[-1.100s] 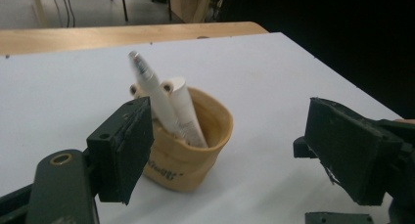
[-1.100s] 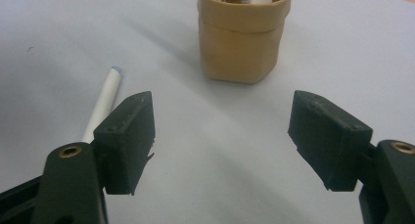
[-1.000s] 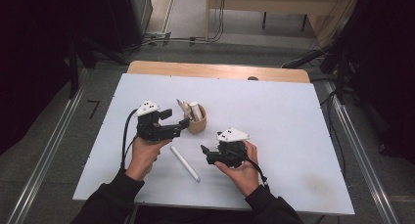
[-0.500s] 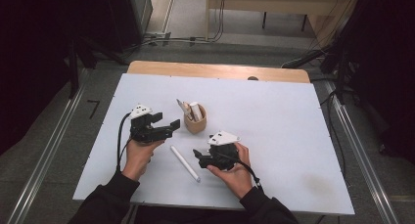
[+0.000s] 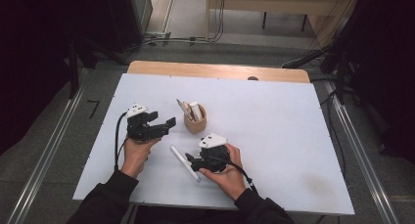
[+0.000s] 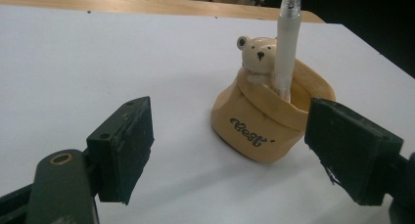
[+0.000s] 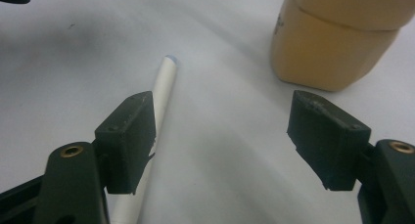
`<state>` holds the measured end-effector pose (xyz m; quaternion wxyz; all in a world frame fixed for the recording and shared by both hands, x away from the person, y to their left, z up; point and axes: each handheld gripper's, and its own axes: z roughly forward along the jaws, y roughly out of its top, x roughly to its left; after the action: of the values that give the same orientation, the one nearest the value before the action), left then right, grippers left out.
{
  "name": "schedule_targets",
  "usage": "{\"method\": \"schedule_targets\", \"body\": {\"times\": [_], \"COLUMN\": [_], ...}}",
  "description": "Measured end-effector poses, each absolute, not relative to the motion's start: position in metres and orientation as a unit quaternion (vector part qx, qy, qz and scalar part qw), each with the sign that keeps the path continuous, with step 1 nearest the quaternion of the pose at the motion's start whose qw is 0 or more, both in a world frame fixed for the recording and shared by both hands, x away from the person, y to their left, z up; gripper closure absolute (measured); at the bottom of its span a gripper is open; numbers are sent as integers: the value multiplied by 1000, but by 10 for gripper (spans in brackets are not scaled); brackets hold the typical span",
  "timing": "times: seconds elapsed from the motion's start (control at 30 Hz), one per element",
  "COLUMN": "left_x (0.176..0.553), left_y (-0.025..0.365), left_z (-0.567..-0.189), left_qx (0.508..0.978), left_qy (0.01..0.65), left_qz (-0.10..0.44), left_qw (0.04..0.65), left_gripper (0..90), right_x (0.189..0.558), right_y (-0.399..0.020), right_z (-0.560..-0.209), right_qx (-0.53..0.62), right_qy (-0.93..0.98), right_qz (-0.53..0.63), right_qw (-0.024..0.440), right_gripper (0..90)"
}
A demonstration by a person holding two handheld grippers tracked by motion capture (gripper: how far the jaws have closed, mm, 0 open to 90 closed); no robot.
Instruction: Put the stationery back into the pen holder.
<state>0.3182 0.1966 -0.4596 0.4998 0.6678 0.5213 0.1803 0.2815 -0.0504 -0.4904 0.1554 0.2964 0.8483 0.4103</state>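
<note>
Both tools have been drawn back toward the table's near edge since the earlier frame. Left tool is held released, aimed at the cup with a pen in it. Right tool is released too, seemingly just over the loose pen lying beside the cup.

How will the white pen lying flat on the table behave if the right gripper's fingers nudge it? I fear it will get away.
The white pen looks round and smooth, so it would probably roll sideways on the table. It seems stiff and light, and might slip unless the right gripper straddles it squarely.
</note>
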Motion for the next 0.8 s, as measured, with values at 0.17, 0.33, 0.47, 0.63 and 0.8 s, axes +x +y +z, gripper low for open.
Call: {"method": "schedule_targets", "body": {"times": [0.17, 0.33, 0.47, 0.63, 0.8], "left_x": [319, 319, 319, 319, 319], "left_y": [196, 194, 195, 194, 194], "left_z": [-461, -462, -463, -463, -462], "left_qx": [670, 673, 672, 672, 672], "left_qy": [521, 521, 523, 523, 522], "left_qz": [180, 178, 177, 176, 175], "left_qw": [496, 494, 494, 493, 496], "left_gripper": [191, 191, 191, 191, 199], "right_x": [281, 280, 280, 280, 280], "right_y": [-42, -35, -30, -24, -19], "right_z": [-494, -496, -499, -502, -505], "right_qx": [287, 283, 281, 277, 270], "right_qy": [854, 857, 859, 861, 864], "right_qz": [406, 405, 403, 402, 400], "right_qw": [155, 150, 146, 143, 141], "right_gripper": [259, 275, 292, 313, 345]}}
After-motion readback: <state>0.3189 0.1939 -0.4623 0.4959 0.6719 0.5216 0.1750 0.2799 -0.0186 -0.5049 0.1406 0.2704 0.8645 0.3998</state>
